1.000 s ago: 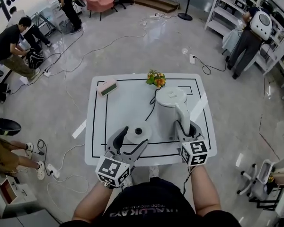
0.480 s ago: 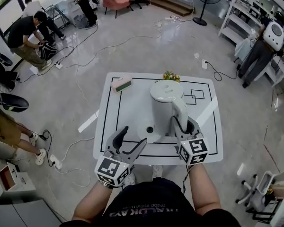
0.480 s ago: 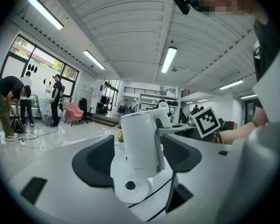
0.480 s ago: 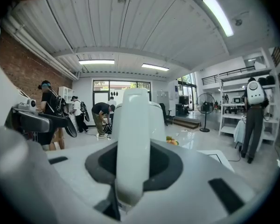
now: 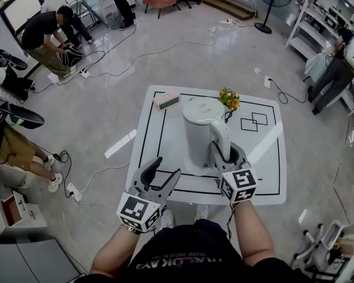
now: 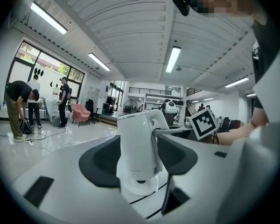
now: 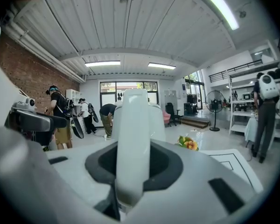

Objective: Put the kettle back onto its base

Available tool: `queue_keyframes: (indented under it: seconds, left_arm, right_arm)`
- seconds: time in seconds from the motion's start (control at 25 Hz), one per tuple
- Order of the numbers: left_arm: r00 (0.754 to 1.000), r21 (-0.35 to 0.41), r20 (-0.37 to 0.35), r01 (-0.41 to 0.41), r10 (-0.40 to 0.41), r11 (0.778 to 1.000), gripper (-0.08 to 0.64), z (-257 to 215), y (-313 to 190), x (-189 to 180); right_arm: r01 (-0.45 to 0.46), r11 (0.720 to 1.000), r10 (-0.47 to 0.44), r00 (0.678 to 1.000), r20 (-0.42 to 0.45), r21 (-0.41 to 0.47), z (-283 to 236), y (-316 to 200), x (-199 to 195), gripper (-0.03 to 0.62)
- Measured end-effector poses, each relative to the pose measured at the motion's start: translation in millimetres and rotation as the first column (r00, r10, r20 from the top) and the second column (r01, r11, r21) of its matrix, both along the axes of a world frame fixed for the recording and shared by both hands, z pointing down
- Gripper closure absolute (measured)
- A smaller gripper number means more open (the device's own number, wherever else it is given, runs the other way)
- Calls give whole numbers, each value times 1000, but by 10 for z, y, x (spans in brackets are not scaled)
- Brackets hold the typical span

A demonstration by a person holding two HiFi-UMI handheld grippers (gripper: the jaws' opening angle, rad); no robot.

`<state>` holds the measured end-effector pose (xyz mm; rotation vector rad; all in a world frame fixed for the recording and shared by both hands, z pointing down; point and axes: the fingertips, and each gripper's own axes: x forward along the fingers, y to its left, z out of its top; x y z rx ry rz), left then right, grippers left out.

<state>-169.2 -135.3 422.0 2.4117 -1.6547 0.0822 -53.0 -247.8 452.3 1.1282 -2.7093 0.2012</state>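
Head view and both gripper views. The white kettle stood upright near the middle of the table, over its round base. It appeared to be seated there, though full seating could not be confirmed. The right gripper was clamped on the kettle's handle, which ran vertically between its jaws, the kettle body lying just beyond the tips. The left gripper hovered at the table's near edge, just left of the base and apart from the kettle. Its jaws had just been closing but were spread, with nothing pressed between them. The kettle showed farther off through the gap. A small bunch of flowers and a pink box lay at the far edge.
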Motion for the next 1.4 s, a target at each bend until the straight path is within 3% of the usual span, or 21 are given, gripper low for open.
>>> queue_keyframes:
  seconds: [0.36, 0.52, 0.6, 1.4]
  left_arm:
    - [1000, -15, 2, 8, -8, 1000, 425, 45, 64, -178]
    - [1000, -20, -6, 23, -23, 1000, 538, 79, 58, -264]
    - [1000, -23, -13, 24, -24, 999, 554, 99, 57, -290]
    - [999, -51, -40, -1, -1, 999, 555, 235, 122, -302]
  right_arm:
    - [23, 999, -24, 1000, -8, -25, 165, -7, -214, 495]
    - [24, 999, -24, 1000, -11, -28, 232, -23, -269, 495]
    - [27, 999, -27, 1000, -11, -25, 245, -18, -298, 495]
    - [-1, 999, -1, 999, 44, 51, 386, 294, -151, 495]
